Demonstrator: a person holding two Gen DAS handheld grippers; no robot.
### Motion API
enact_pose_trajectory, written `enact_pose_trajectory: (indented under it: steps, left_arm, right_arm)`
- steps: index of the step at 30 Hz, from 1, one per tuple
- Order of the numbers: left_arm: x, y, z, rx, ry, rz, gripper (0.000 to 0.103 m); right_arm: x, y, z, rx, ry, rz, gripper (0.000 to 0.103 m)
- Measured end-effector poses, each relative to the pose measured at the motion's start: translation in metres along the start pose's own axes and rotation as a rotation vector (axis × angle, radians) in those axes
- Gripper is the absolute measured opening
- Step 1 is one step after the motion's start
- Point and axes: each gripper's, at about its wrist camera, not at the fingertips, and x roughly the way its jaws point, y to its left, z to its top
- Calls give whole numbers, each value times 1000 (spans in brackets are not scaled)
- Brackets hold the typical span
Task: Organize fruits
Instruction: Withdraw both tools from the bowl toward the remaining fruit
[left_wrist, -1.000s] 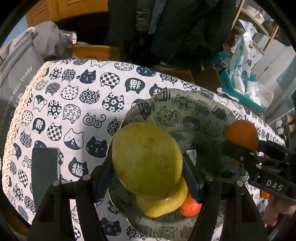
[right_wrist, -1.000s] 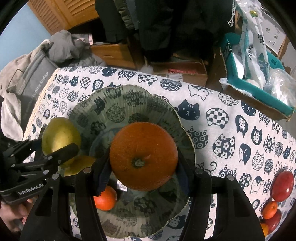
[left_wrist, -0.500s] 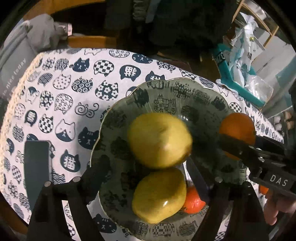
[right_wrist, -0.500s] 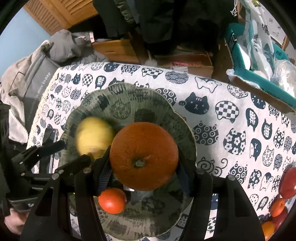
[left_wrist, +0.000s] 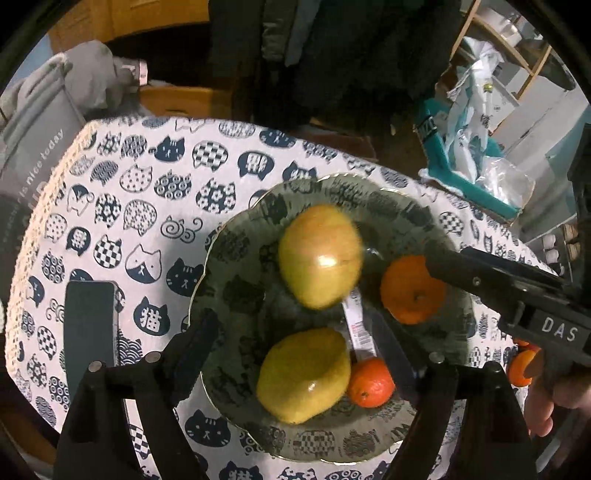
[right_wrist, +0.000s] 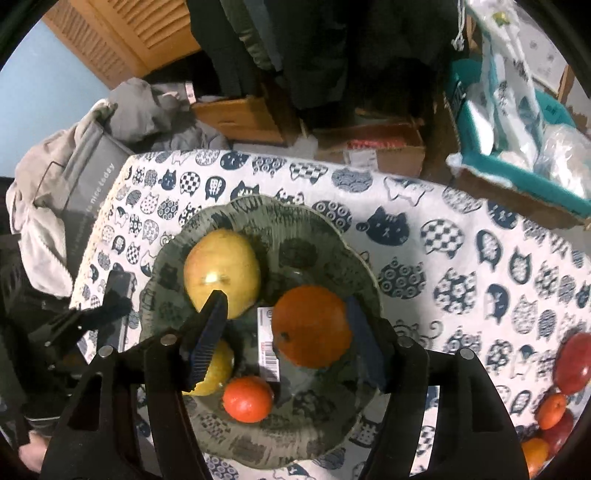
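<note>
blurred yellow-green apple (left_wrist: 319, 256) at centre of the left view, edges smeared. half-hidden second yellow fruit (right_wrist: 218, 365) behind a finger in the right view. big orange (right_wrist: 312, 326) dull and dimpled, resting mid-frame in the patterned green plate (right_wrist: 258, 439), beside a small tangerine (right_wrist: 247, 398) lower down. left gripper (left_wrist: 295, 354) spread wide, empty. right gripper (right_wrist: 288, 343) spread, pads clear of the orange.

Both wrist fisheyes look steeply down from close above, the left from the near-left and the right from the near-right, sharing the green cat-patterned scalloped plate (left_wrist: 236, 258) (right_wrist: 170, 251).
</note>
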Motion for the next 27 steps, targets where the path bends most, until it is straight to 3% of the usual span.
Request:
enact_pose_trajectory:
  steps: [16, 27]
  left_arm:
    - [-58, -45, -7, 73, -97, -46, 86]
    - [-102, -80, -23, 132, -179, -76, 86]
  right_arm:
    - [-86, -13, -19, -83, -119, -210, 68]
    - [-153, -34, -51, -86, -196, -268, 68]
